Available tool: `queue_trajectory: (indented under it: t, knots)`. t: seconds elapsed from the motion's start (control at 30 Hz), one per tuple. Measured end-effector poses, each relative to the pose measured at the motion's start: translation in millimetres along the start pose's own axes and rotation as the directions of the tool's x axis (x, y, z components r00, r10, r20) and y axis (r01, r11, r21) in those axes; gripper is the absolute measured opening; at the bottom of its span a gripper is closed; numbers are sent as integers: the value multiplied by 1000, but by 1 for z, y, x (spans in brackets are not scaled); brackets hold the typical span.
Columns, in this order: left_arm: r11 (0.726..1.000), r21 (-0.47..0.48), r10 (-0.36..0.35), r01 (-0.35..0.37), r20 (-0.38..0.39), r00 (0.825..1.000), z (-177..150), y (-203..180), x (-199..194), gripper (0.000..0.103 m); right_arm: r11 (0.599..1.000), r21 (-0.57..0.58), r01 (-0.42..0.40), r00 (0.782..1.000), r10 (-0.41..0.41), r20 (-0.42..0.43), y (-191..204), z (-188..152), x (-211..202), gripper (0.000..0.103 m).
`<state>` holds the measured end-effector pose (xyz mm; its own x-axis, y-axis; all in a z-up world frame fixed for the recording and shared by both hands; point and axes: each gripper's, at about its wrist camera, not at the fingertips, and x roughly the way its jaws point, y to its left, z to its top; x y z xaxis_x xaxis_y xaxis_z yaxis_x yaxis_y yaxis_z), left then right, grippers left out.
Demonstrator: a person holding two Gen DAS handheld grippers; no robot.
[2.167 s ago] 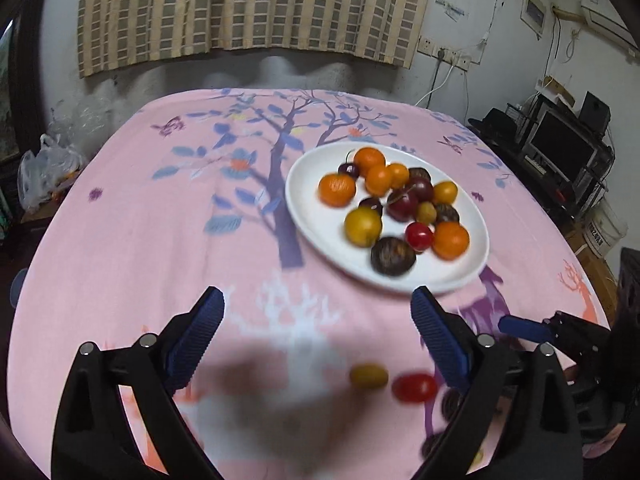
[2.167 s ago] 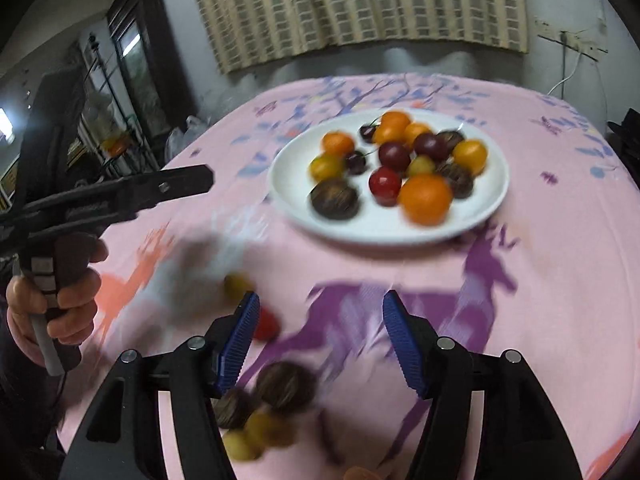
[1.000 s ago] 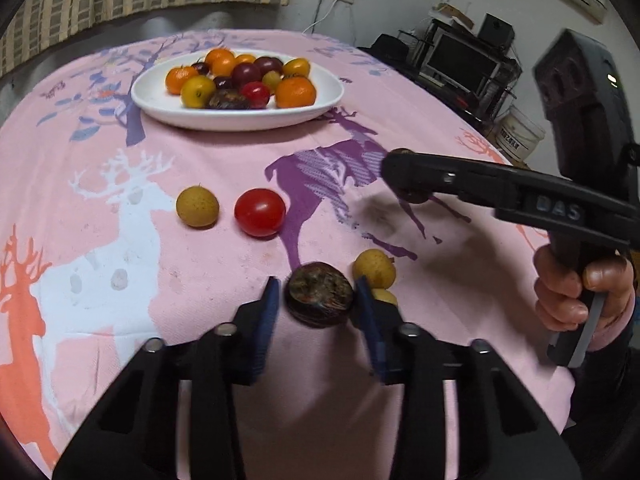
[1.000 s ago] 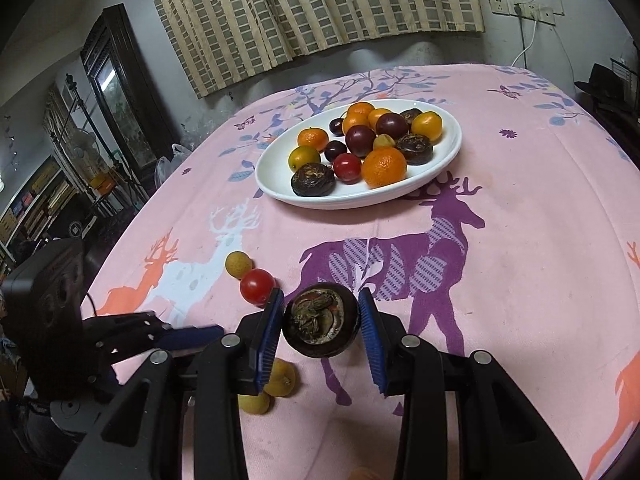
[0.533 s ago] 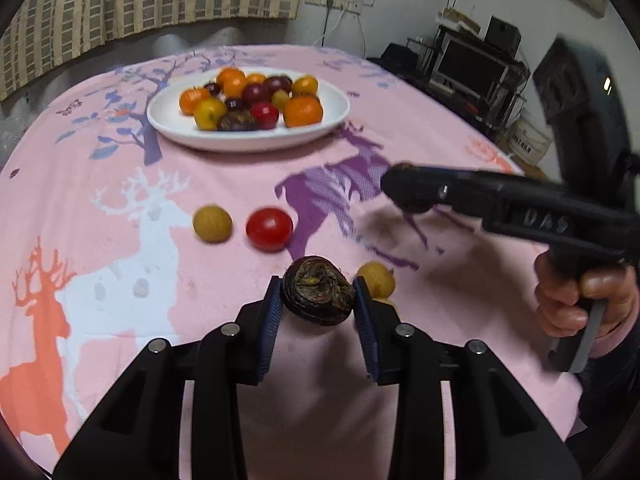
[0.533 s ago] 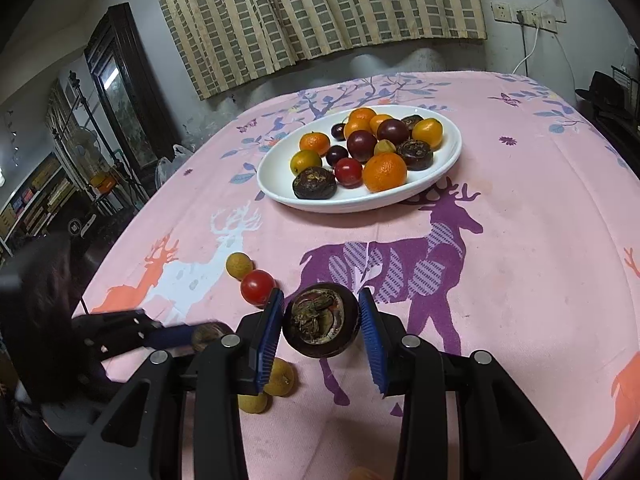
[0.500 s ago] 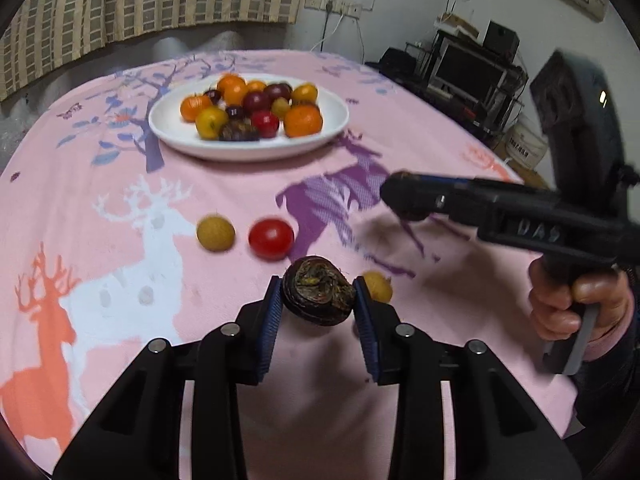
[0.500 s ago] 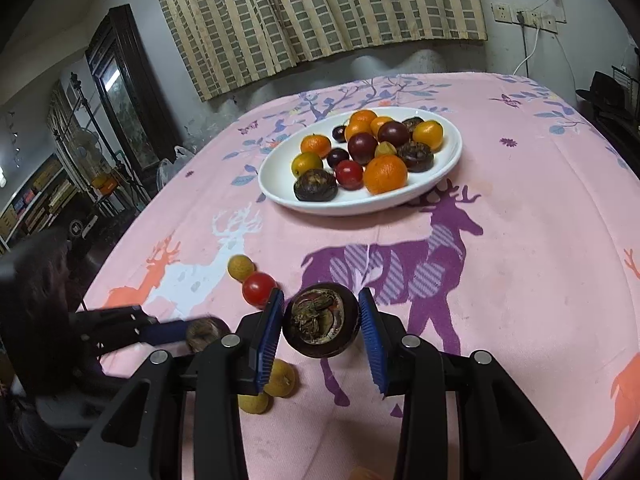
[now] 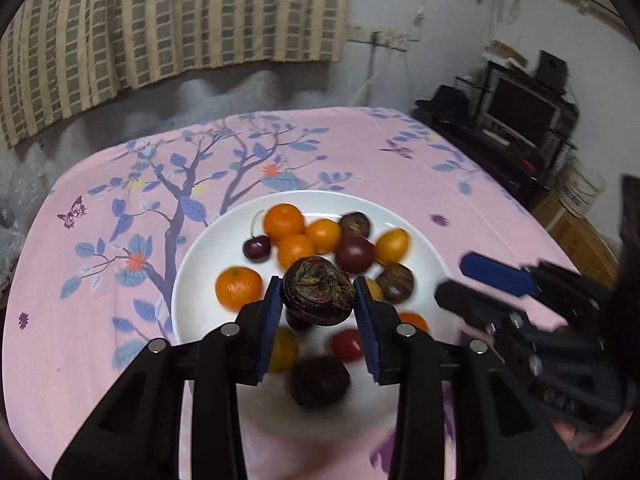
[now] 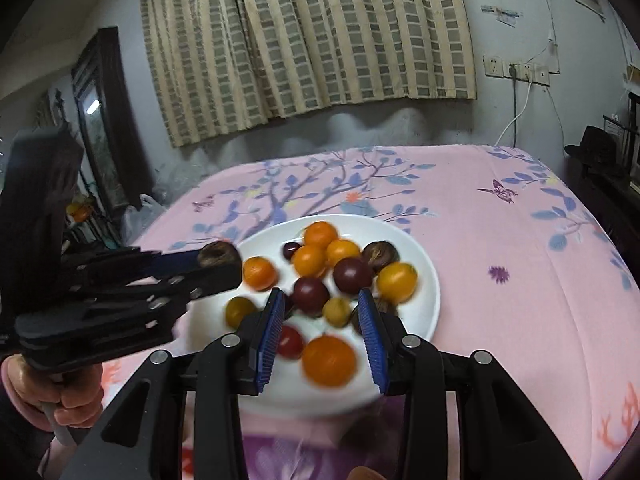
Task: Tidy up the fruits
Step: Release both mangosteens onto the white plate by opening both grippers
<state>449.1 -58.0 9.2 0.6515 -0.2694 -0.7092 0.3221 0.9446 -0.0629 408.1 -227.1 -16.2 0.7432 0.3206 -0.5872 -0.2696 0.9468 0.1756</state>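
A white plate (image 9: 208,320) on the pink cloth holds several oranges, plums, cherries and dark brown fruits. My left gripper (image 9: 318,300) is shut on a dark brown wrinkled fruit (image 9: 318,292) and holds it above the plate's middle. It shows from the side in the right wrist view (image 10: 218,258). My right gripper (image 10: 322,316) is open and empty over the plate's near side (image 10: 430,300), with an orange (image 10: 329,360) and a red tomato (image 10: 290,342) below it. It shows at the right of the left wrist view (image 9: 472,284).
A pink tablecloth (image 10: 520,260) with tree and deer prints covers the table. A checked curtain (image 10: 304,40) hangs behind. A TV stand (image 9: 520,120) stands at the right, a dark cabinet (image 10: 100,120) at the left.
Both grippers have moved forward from the table's near part to over the plate. My right gripper has let go of its dark fruit and stands open. My left still holds its fruit.
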Motion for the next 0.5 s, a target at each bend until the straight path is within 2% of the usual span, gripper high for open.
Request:
queue_trajectory:
  t: [0.03, 0.07, 0.1, 0.2, 0.3, 0.5]
  knots:
    - [998, -17, 52, -52, 0, 999, 5, 4, 7, 59, 1000, -4, 10, 1000, -10, -13, 0, 0, 5, 64]
    - [995, -33, 92, -92, 8, 996, 6, 6, 8, 79, 1000, -4, 27, 999, -27, -21, 1, -3, 6, 72]
    - [992, -46, 118, -117, 28, 993, 4, 8, 3, 91, 1000, -2, 18, 1000, -18, -26, 2, -7, 4, 72]
    - [991, -34, 135, -132, 91, 987, -10, 11, -23, 98, 1000, -16, -23, 998, 22, -50, 9, -22, -11, 72]
    - [989, -30, 145, -143, 78, 986, -34, 16, -47, 98, 998, -40, -49, 997, 47, -57, 18, -38, -33, 72]
    - [986, -140, 100, -91, 57, 993, -106, 30, -103, 98, 990, -70, -120, 986, 111, -123, 37, -87, -73, 72]
